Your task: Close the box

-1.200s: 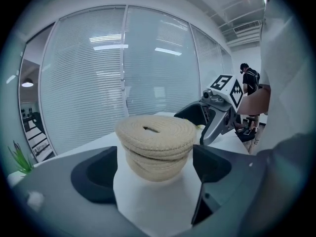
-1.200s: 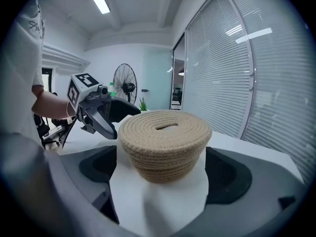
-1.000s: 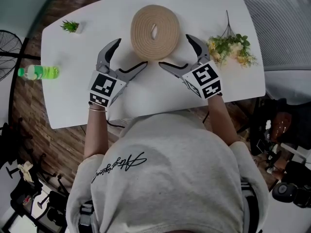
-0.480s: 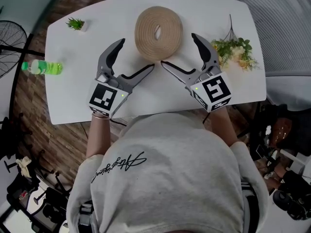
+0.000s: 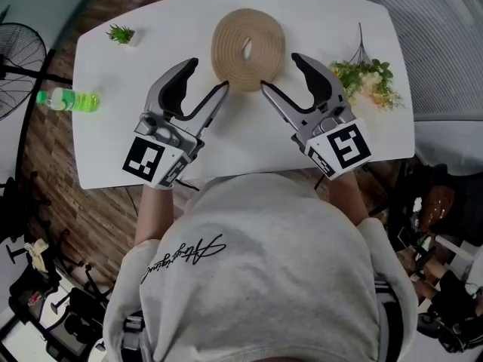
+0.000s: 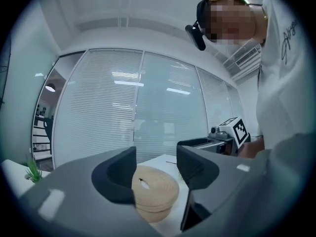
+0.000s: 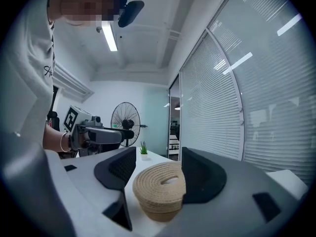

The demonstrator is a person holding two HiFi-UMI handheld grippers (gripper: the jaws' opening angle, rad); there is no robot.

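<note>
Nearest the head camera is the person's grey shirt (image 5: 249,277), with both forearms reaching out from it over the near edge of a white table (image 5: 113,149). The left gripper (image 5: 205,78) and the right gripper (image 5: 281,74) are held level above the tabletop and angled inward toward each other, and their tips are close to the near side of the box (image 7: 159,209) without touching it. The jaws of both have just been closing and now stand about half apart. Nothing lies between either pair. Each gripper's own view shows the box lower down and beyond the pads, framed in the gap but not touched. The box is a round basket of coiled tan rope that stands on the table near the middle of its far half, just past the gripper tips. Its lid (image 5: 264,40), a rope disc with a short slot at the centre, lies on top of it. To the right of the box lies a sprig of flowers (image 5: 362,78). To the left, well apart from it, are a small potted plant (image 5: 121,33) near the far corner and a green bottle (image 5: 66,101) lying at the table's left edge. Beyond the table there is a wooden floor (image 5: 53,217), a standing fan (image 7: 125,125), and a glass wall with blinds (image 6: 123,107).
</note>
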